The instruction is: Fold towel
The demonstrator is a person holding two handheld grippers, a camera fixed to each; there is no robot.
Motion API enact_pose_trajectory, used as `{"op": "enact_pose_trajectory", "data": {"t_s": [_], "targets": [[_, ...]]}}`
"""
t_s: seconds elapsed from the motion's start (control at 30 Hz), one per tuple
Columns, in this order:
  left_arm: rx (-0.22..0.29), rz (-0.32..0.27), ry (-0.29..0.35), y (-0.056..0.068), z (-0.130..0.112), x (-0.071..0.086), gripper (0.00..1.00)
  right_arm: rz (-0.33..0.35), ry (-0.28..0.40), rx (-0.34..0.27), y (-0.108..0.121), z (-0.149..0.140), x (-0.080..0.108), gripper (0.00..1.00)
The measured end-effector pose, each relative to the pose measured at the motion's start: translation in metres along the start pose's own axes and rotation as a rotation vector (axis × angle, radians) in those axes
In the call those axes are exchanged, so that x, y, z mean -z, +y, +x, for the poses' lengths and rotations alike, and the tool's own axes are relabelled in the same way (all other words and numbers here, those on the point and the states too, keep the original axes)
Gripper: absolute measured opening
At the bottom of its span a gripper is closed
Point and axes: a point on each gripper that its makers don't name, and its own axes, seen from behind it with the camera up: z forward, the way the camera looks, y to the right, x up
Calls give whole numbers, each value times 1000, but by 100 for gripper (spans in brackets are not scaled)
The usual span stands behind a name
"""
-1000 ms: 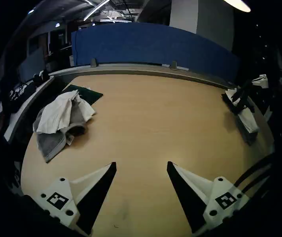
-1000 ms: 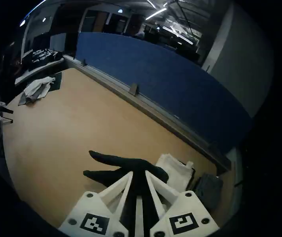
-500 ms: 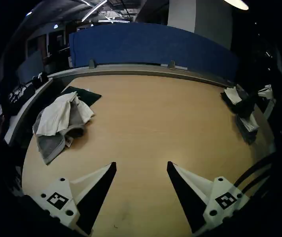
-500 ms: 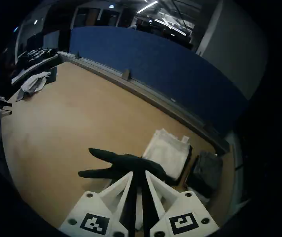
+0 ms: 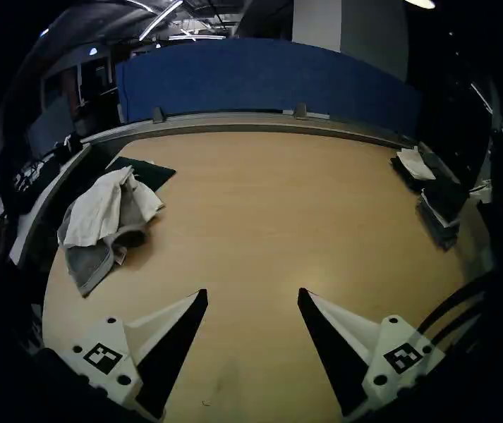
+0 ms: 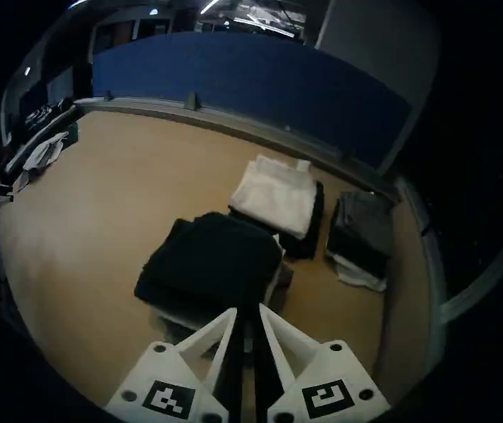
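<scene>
- The left gripper sits at the bottom of the left gripper view. Its white fingers are spread wide, with bare wooden table between them.
- The right gripper sits at the bottom centre of the right gripper view. Its fingers are drawn together, with a thin dark slit between them. I cannot tell whether any cloth sits in the slit.
- Just ahead of the right fingertips, a folded black towel lies on top of a stack with paler layers under it.
- Beyond it, at centre frame, a folded white towel rests on a dark one. Just to its right is a folded grey stack.
- In the left gripper view, these folded stacks lie at the right edge.
- A crumpled pile of white and grey towels lies at middle left, touching a dark green cloth behind it.
- A blue partition runs along the table's far edge.
</scene>
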Motion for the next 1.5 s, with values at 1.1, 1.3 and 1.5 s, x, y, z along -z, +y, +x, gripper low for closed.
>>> {"op": "enact_pose_trajectory", "data": {"t_s": [1.1,1.3,1.5], "targets": [[-37,-5,-8,14,3,2,95,-53,-43,-175,-7,-69,-29,20],[-31,-1,-5,9,3,6,95,-80,-45,-184,-2,-73,-21,40],[-30,0,-1,8,5,6,95,-100,-36,-199,3,-73,-15,62]]}}
